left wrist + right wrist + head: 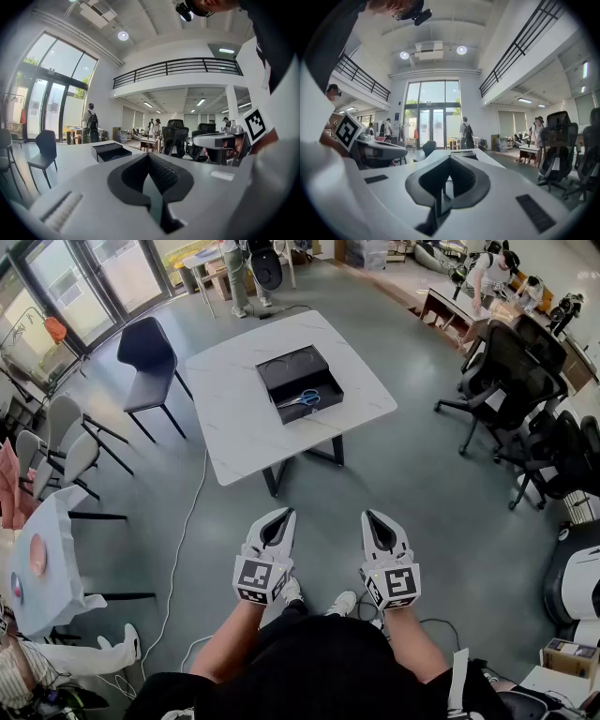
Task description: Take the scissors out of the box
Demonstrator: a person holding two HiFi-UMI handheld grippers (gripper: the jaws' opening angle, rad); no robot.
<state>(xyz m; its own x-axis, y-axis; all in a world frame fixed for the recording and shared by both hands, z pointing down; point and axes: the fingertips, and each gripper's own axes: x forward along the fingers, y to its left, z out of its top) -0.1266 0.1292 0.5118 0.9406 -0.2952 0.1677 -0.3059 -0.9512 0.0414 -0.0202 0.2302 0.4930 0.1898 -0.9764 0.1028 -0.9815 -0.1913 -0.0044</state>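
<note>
On the white table [234, 432], blue-handled scissors [302, 398] lie inside the black box [289, 369].

We count one white table [234, 427], one black box [281, 373] on it, one pair of scissors [302, 398] inside that box, one dark chair [148, 352] at the table's left edge, and two grippers: left gripper [280, 516], right gripper [376, 517].
</note>
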